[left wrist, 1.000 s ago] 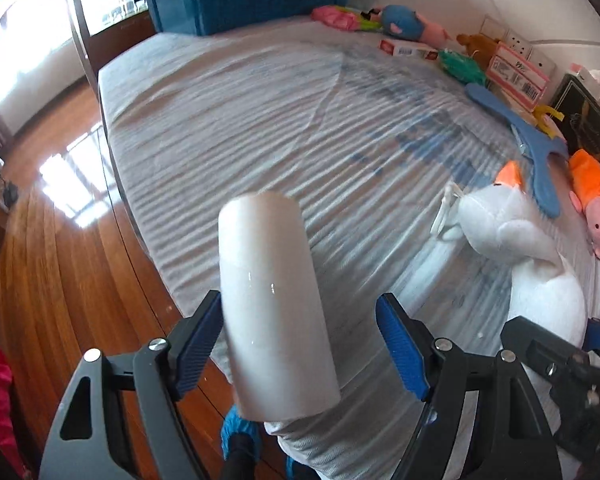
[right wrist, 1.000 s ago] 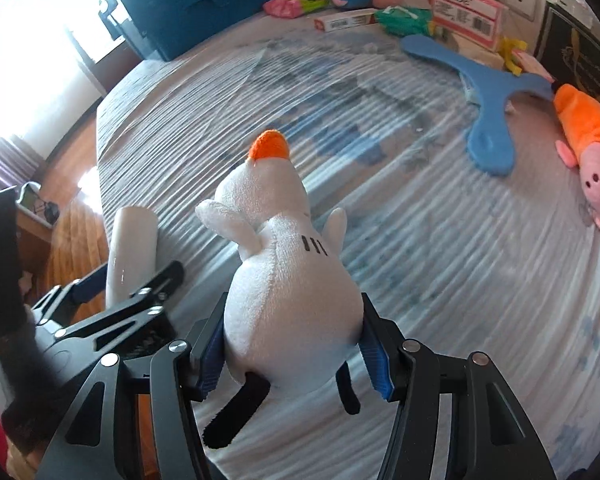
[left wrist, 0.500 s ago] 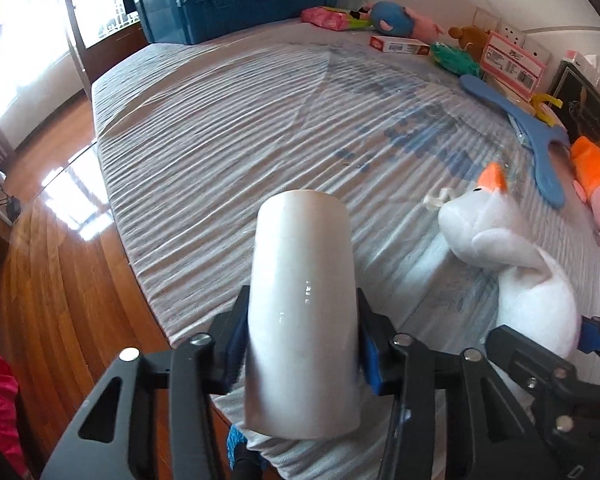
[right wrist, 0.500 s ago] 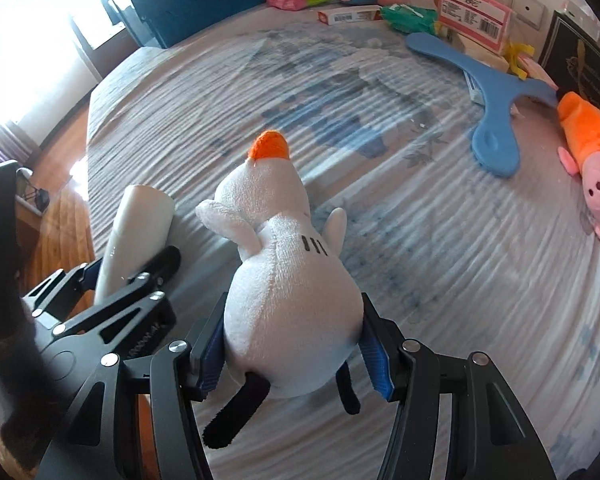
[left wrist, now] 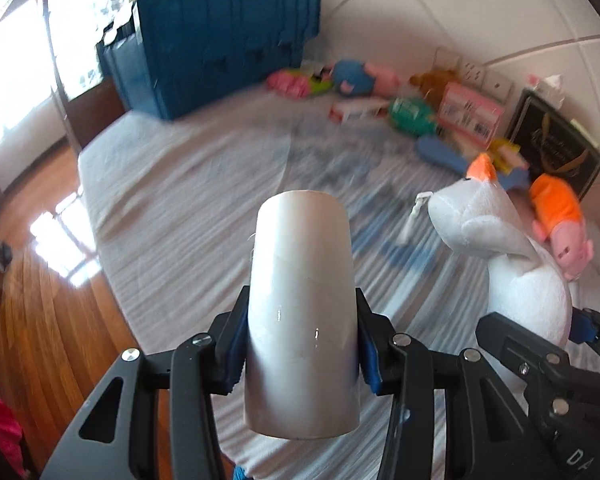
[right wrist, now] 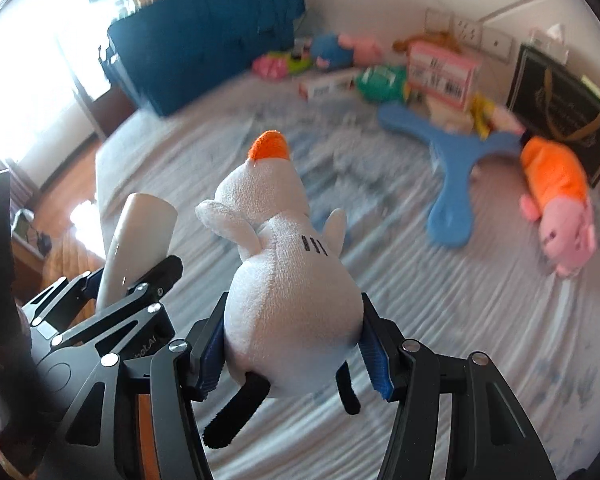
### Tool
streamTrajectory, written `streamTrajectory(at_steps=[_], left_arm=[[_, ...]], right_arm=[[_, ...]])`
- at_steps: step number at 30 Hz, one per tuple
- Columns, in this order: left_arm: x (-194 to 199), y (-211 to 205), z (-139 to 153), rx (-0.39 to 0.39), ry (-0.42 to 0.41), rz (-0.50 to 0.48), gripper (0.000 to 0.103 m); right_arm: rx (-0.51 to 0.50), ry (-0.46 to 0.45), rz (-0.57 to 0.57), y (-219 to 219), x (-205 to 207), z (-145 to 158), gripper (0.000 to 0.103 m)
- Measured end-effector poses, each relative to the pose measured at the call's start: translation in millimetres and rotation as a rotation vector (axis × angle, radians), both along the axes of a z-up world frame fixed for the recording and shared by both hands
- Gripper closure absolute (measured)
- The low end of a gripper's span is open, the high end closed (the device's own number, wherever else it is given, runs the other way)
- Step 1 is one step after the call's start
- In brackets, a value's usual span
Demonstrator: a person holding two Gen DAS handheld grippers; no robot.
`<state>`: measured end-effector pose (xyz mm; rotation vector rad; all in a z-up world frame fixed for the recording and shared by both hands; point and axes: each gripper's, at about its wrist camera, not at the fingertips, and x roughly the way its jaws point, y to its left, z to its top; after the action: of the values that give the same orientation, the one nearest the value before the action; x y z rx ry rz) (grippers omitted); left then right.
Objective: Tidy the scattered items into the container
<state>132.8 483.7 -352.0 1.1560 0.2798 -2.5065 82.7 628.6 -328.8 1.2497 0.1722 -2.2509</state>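
My left gripper (left wrist: 300, 348) is shut on a white cylinder bottle (left wrist: 302, 304) and holds it above the bed's near edge. The bottle also shows at the left of the right wrist view (right wrist: 140, 240). My right gripper (right wrist: 294, 350) is shut on a white plush bird with an orange beak (right wrist: 288, 264), lifted off the bed; the bird shows at the right of the left wrist view (left wrist: 500, 248). The blue storage crate (left wrist: 220, 44) stands at the bed's far end; it also shows in the right wrist view (right wrist: 208, 36).
A blue boomerang toy (right wrist: 448, 168), an orange-and-pink pig plush (right wrist: 556, 196), a pink box (right wrist: 444, 68), a green toy (right wrist: 380, 80), a blue pig plush (right wrist: 340, 50) and a dark framed board (right wrist: 560, 108) lie along the headboard wall. Wooden floor (left wrist: 40, 300) lies left of the bed.
My left gripper closed on the white bottle and lifted it. Both grippers have risen and tilted up, so the crate and wall now show higher in view.
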Motion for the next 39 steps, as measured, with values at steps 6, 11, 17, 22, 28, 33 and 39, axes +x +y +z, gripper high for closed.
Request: streamTrajectory(at_steps=[6, 11, 17, 22, 28, 33, 39], left_arm=[[-26.8, -16.5, 56.4, -0.035, 0.108, -0.097, 0.058], [-44.3, -49.4, 98.4, -0.079, 0.186, -0.215, 0.058], [-57.6, -121.3, 139.4, -0.116, 0.245, -0.324, 0.058], [-74.4, -173.5, 154.0, -0.118, 0.263, -0.373, 0.058], [-112.9, -219.6, 180.1, -0.117, 0.271, -0.369, 0.058], [-140.3, -255.5, 211.1, -0.185, 0.311, -0.339, 0.058], [-184.1, -322.2, 239.1, -0.206, 0.344, -0.264, 0.058]], right_arm=[[-0.028, 0.107, -0.085, -10.5, -12.2, 53.1, 0.045], [-0.051, 0.196, -0.181, -40.6, -21.7, 88.2, 0.045], [-0.082, 0.268, -0.307, -104.9, -30.4, 126.3, 0.045], [-0.060, 0.303, -0.347, -150.6, -34.3, 142.9, 0.045], [-0.027, 0.340, -0.328, -193.8, -64.3, 163.5, 0.045], [-0.050, 0.388, -0.286, -224.0, -98.1, 184.1, 0.045], [-0.044, 0.412, -0.210, -291.8, -143.0, 208.0, 0.045]])
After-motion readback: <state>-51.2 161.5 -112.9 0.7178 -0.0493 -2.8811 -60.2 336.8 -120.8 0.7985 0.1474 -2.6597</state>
